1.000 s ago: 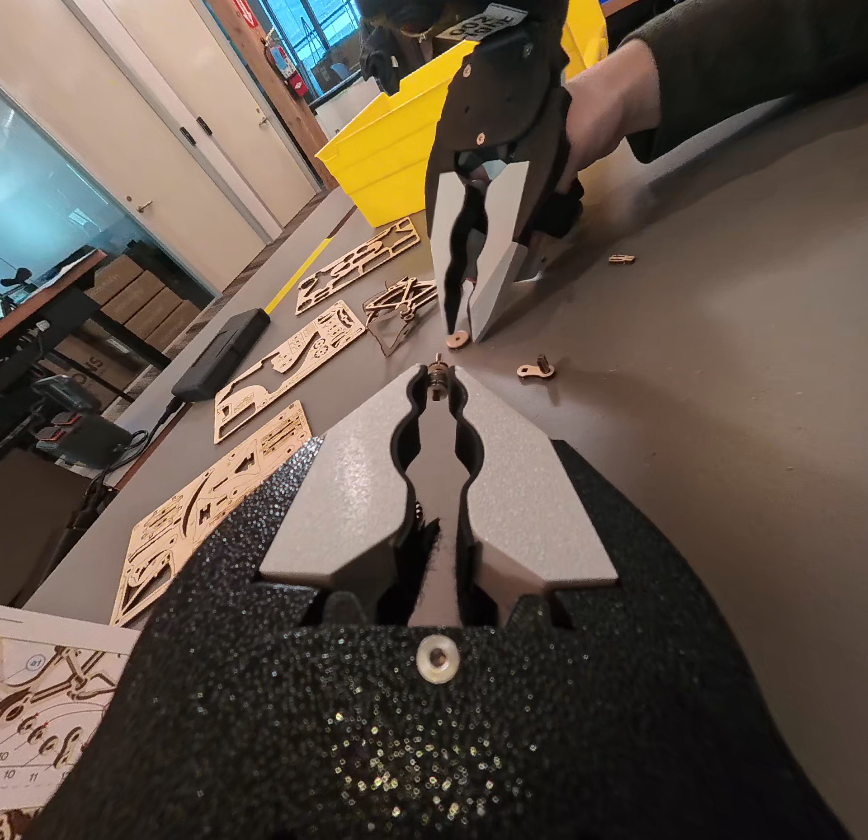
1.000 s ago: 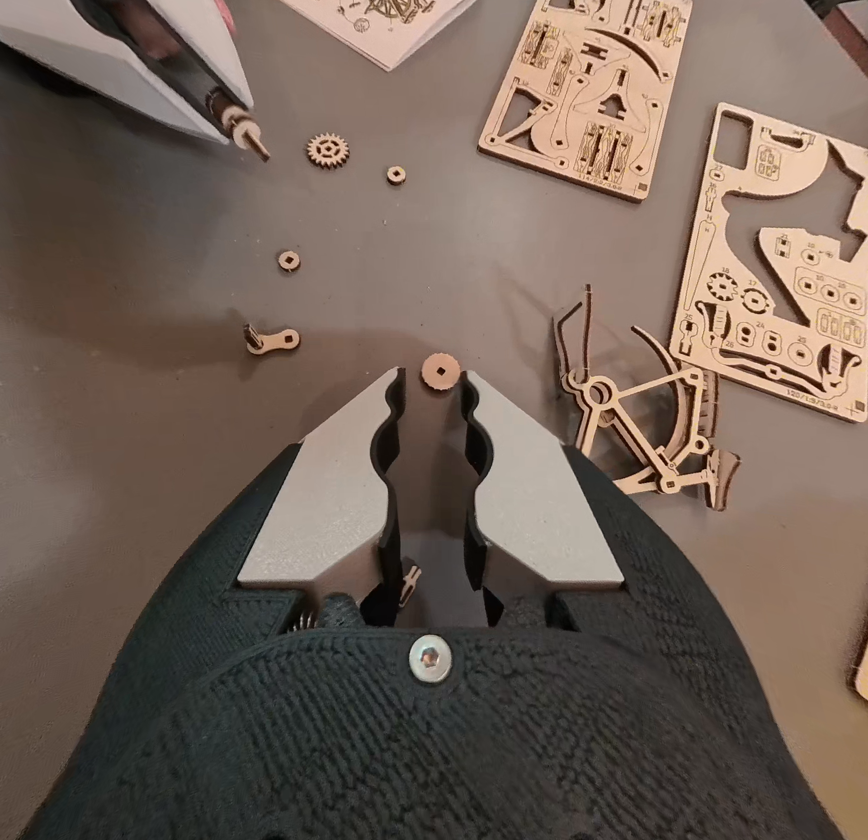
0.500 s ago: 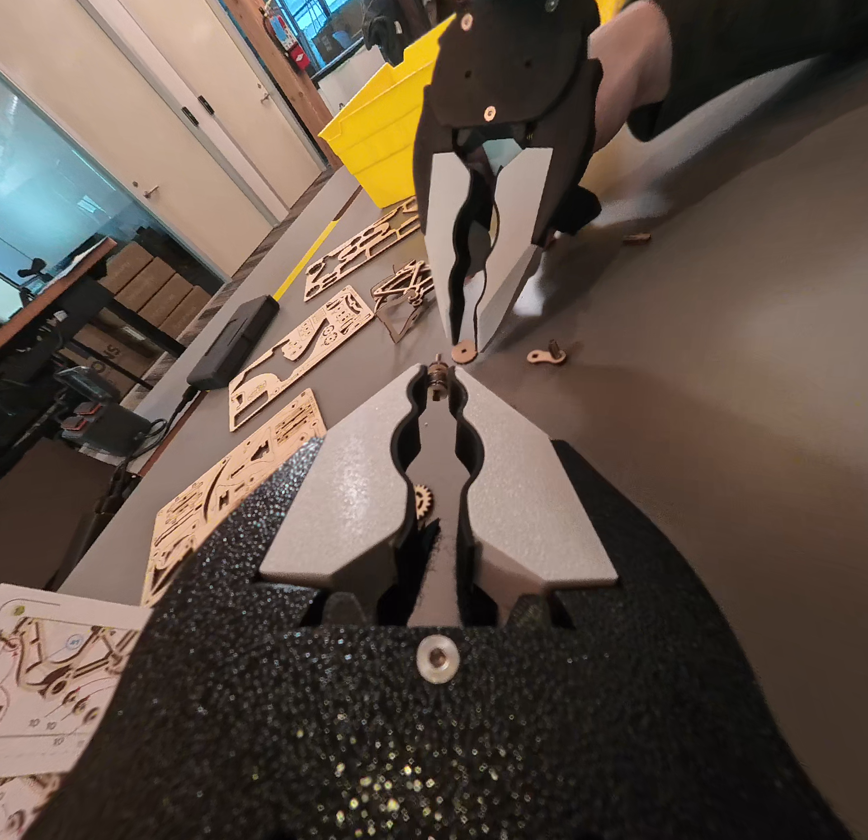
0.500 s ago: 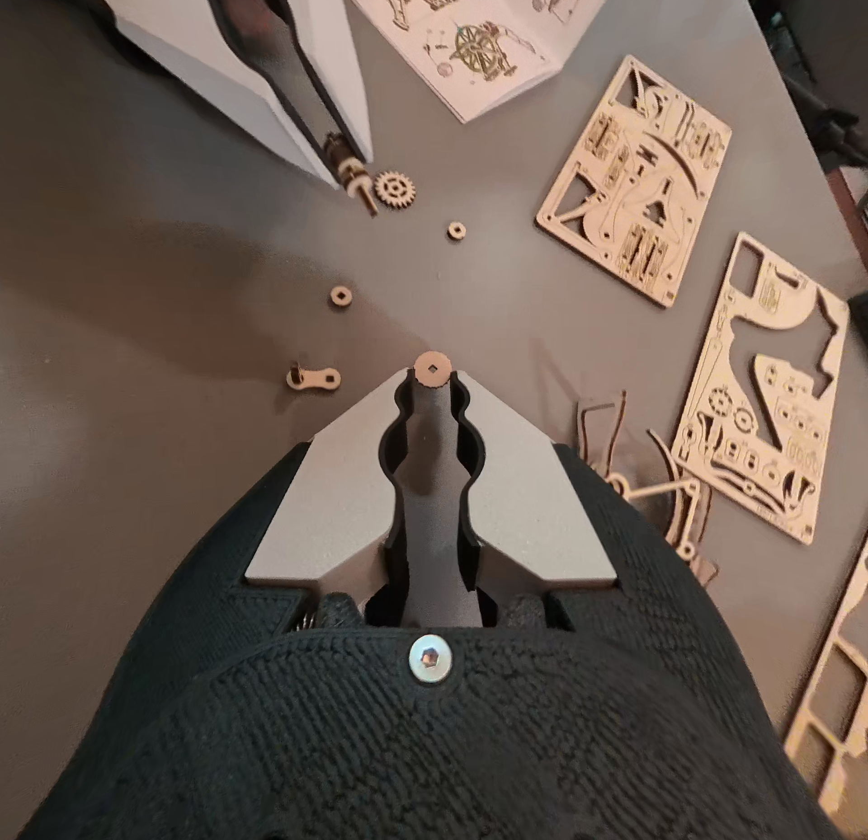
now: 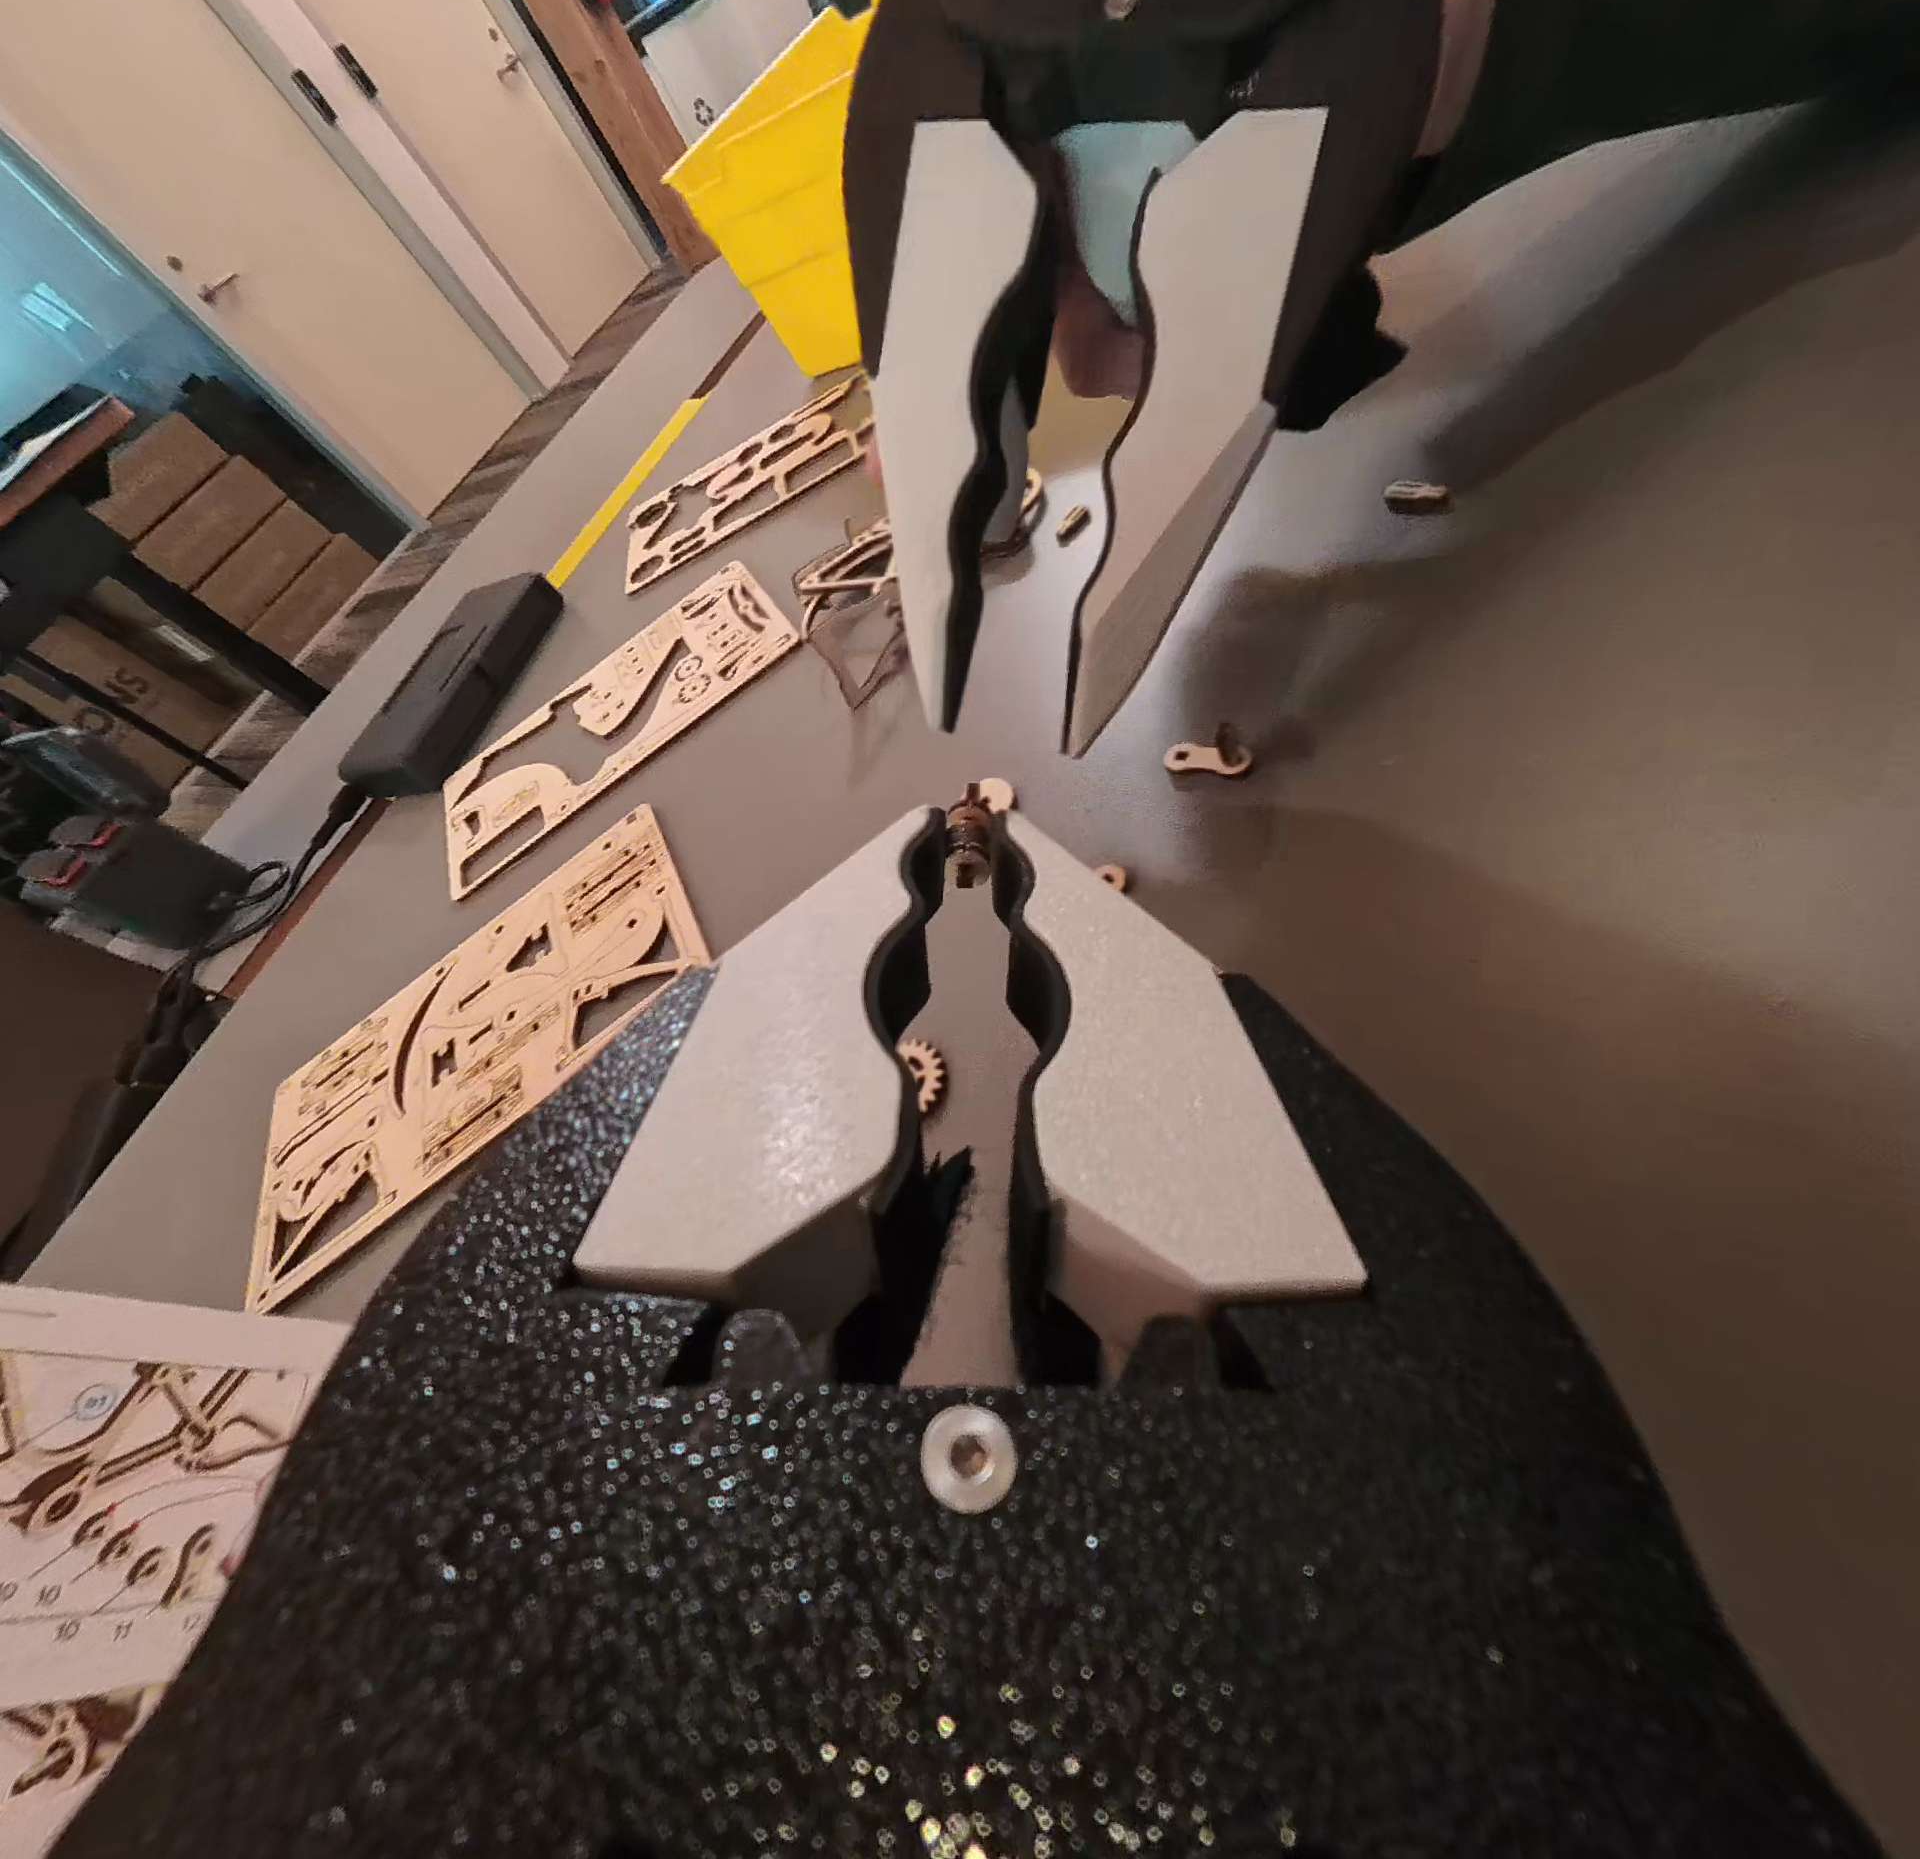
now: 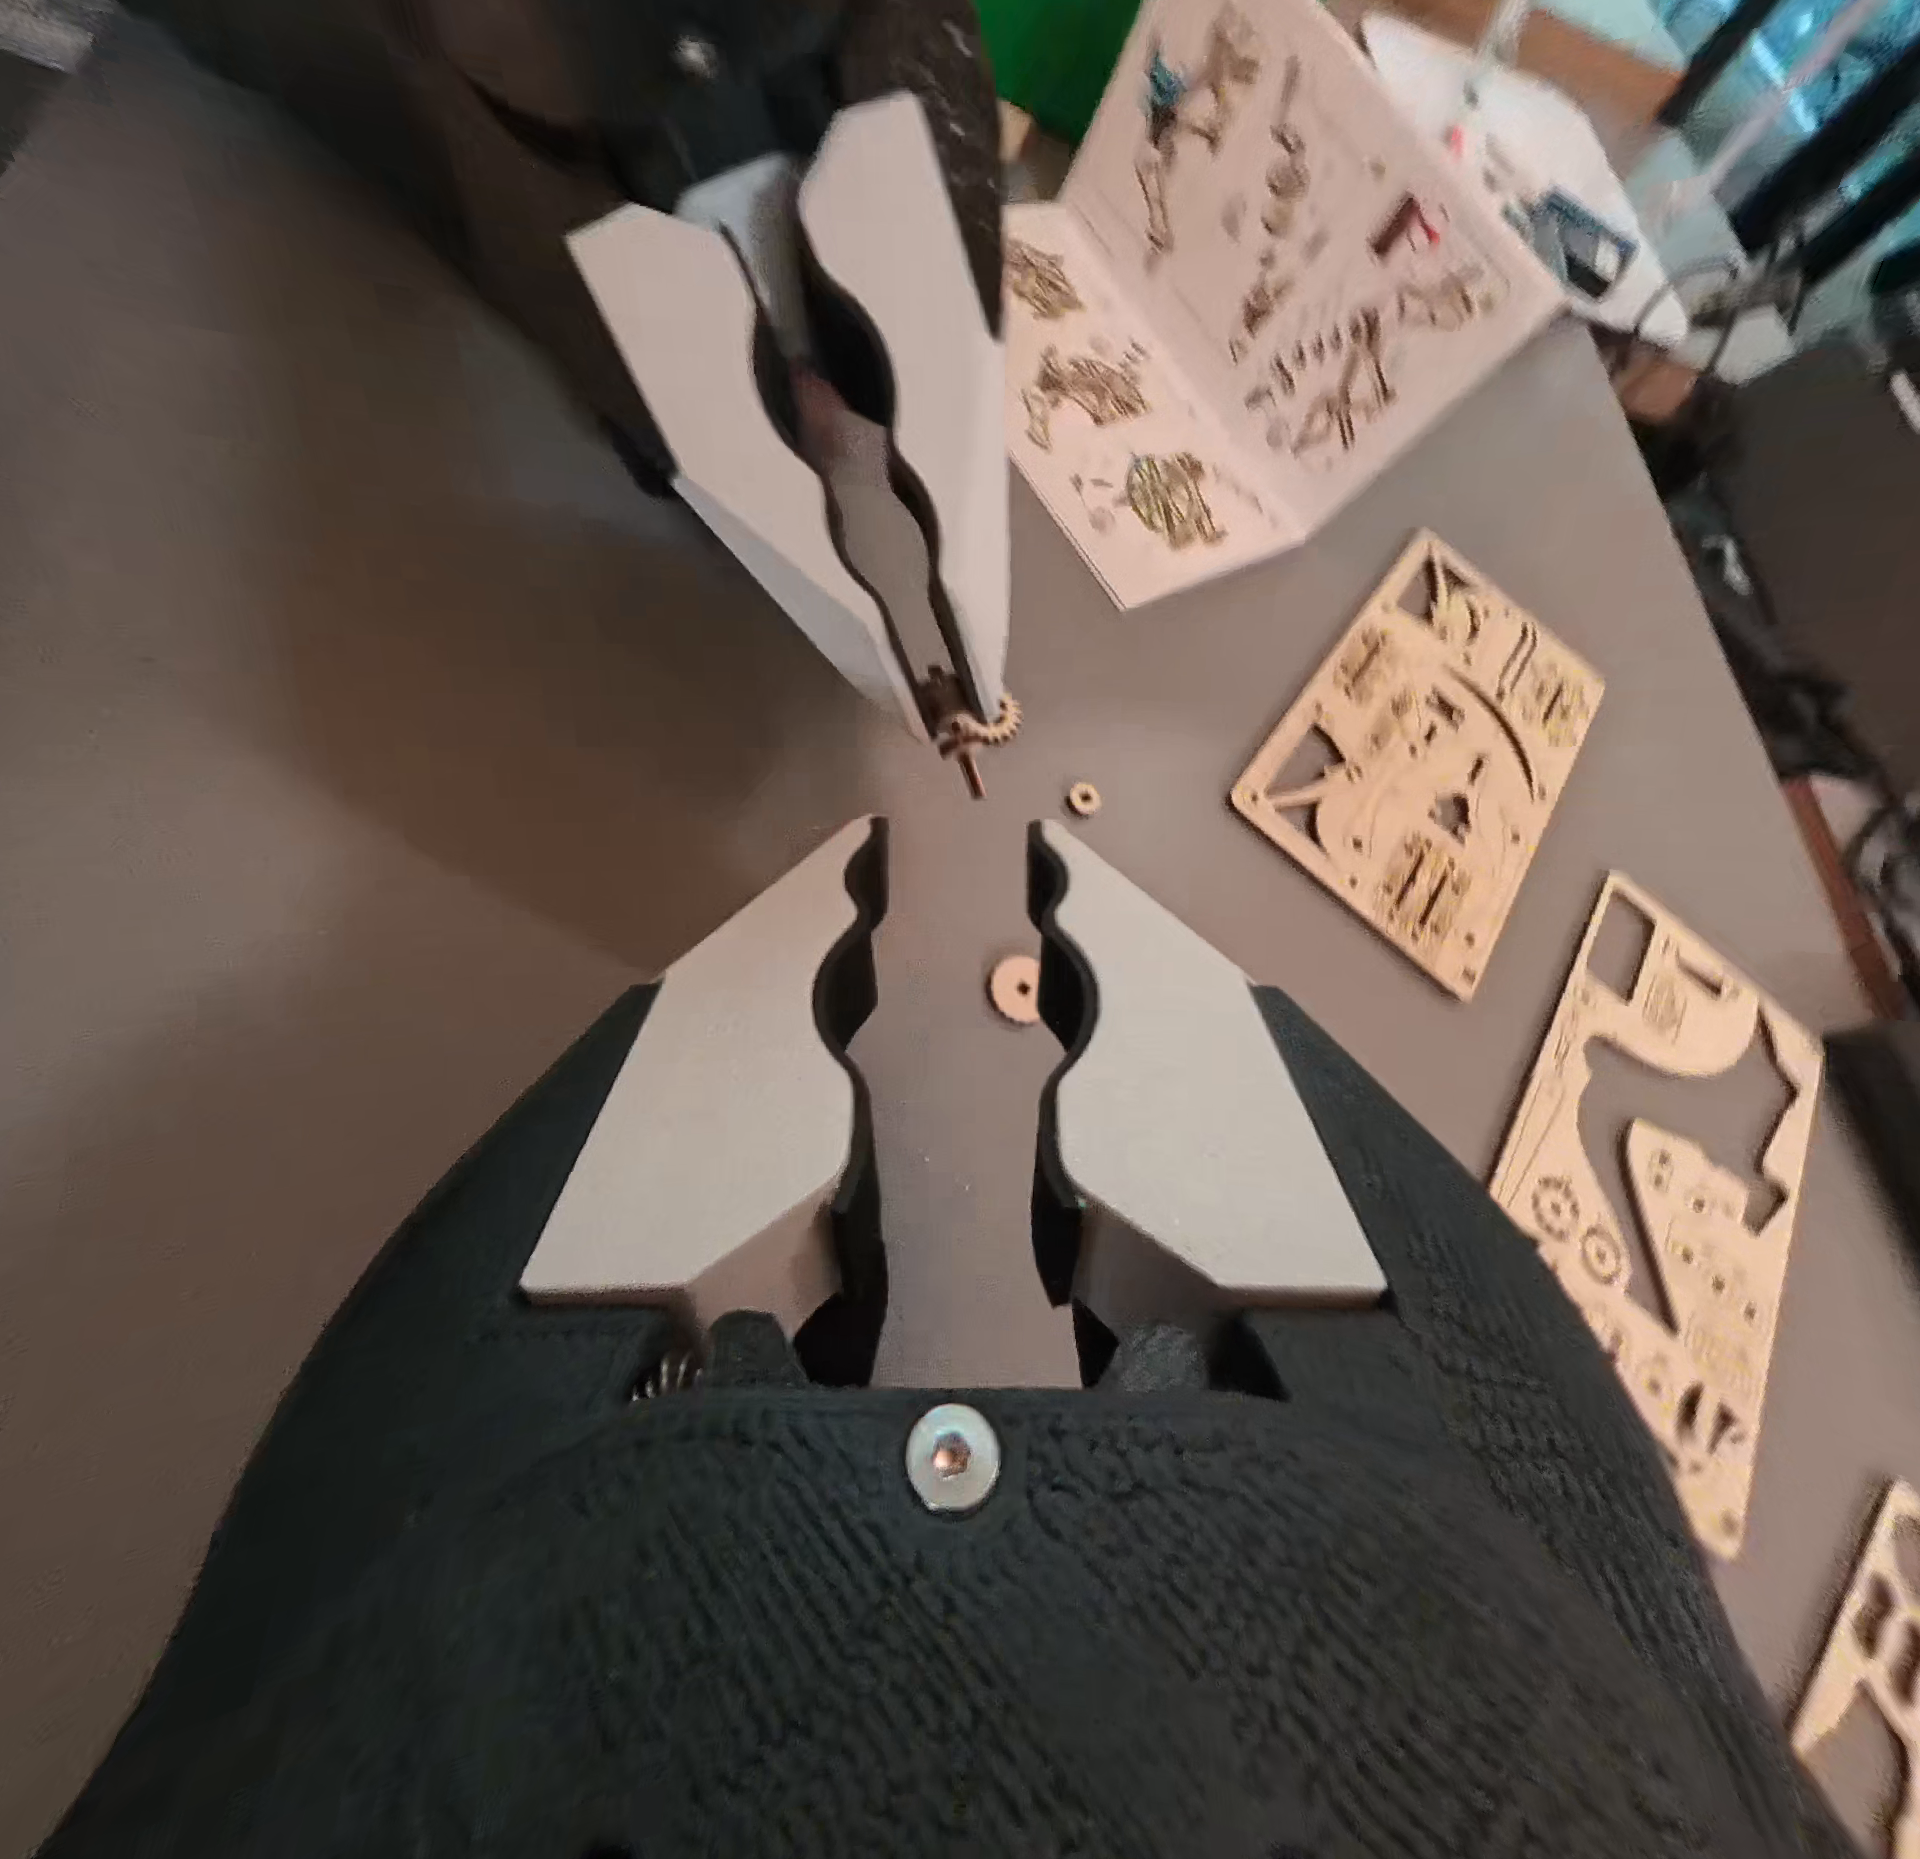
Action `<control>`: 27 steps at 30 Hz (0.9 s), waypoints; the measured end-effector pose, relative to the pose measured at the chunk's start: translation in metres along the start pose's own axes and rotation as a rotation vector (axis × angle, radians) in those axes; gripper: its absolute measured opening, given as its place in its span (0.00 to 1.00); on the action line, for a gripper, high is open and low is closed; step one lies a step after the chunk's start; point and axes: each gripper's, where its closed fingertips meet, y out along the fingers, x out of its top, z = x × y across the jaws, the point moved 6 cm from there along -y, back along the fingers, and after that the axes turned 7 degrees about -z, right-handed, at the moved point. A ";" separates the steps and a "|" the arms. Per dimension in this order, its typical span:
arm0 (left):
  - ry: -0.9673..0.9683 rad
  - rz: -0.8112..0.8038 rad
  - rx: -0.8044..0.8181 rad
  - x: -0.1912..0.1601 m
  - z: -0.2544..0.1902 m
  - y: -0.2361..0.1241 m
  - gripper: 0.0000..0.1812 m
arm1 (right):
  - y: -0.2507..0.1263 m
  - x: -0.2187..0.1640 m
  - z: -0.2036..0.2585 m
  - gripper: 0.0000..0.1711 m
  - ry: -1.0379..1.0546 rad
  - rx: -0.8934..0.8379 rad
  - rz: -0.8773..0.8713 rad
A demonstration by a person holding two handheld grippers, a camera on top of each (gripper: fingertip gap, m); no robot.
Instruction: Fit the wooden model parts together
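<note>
My left gripper (image 5: 968, 841) clamps the axle (image 5: 966, 845); my right gripper (image 6: 956, 833) hangs empty, jaws apart, above the disc (image 6: 1012, 982).

An office-style workroom is showing here: pale double doors (image 5: 416, 199) and a glass partition (image 5: 94, 323) are lining the far wall. Stacked brown cardboard boxes (image 5: 208, 531) and a yellow plastic bin (image 5: 779, 199) are sitting beside the grey worktable (image 5: 1558, 874).

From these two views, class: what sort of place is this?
Probably an office or lab workspace: a grey worktable with laser-cut wooden part sheets, a yellow bin, and plain doors beside a glass partition.
</note>
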 end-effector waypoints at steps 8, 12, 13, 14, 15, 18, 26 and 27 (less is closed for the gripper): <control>0.073 -0.027 -0.095 0.007 -0.018 0.002 0.03 | 0.007 -0.001 0.014 0.02 -0.106 0.096 0.044; 0.089 -0.041 -0.087 0.008 -0.019 0.002 0.03 | 0.006 -0.002 0.015 0.00 -0.117 0.104 0.021; 0.083 -0.058 -0.079 0.009 -0.019 0.001 0.04 | 0.006 -0.001 0.015 0.00 -0.105 0.104 0.001; 0.077 -0.083 -0.058 0.010 -0.017 0.000 0.04 | 0.005 -0.001 0.014 0.00 -0.090 0.104 -0.025; 0.073 -0.123 -0.033 0.013 -0.015 -0.002 0.10 | 0.003 0.000 0.012 0.00 -0.073 0.103 -0.058; 0.016 -0.244 -0.025 0.025 -0.014 -0.008 0.31 | -0.004 0.003 0.008 0.00 -0.026 0.093 -0.184; -0.130 -0.415 0.023 0.034 -0.007 -0.017 0.28 | -0.018 0.014 0.006 0.00 -0.070 0.016 -0.468; -0.123 -0.411 0.017 0.033 -0.008 -0.016 0.29 | -0.017 0.013 0.006 0.00 -0.079 0.008 -0.463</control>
